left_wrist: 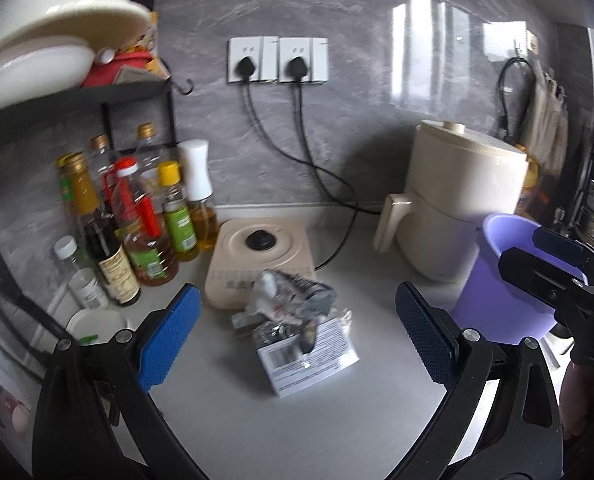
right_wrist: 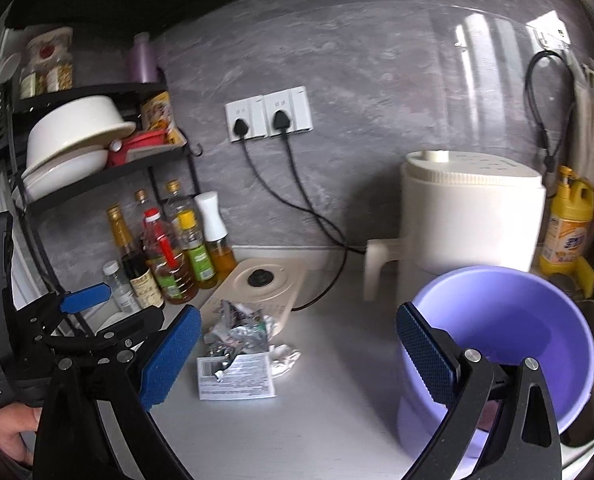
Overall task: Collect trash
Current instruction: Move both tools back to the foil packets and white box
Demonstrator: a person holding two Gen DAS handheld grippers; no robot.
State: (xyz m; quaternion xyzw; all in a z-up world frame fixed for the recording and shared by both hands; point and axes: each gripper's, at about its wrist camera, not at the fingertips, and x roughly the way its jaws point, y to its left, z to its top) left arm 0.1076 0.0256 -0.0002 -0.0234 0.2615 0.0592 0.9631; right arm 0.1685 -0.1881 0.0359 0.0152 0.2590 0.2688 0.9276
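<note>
Left wrist view: crumpled wrappers (left_wrist: 293, 300) heaped on printed leaflet (left_wrist: 309, 356), white counter (left_wrist: 297, 420)
Leaflet print: barcode visible, text unreadable
Left gripper (left_wrist: 297, 332): jaws wide, empty, short of wrappers
Right gripper (right_wrist: 297, 354): jaws apart, empty
Purple bucket (right_wrist: 537, 320): right of wrappers

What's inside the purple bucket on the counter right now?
The purple bucket looks empty: only bare inner wall shows. The right gripper's finger hides the near part of its bottom. The trash pile lies outside it on the counter.
</note>
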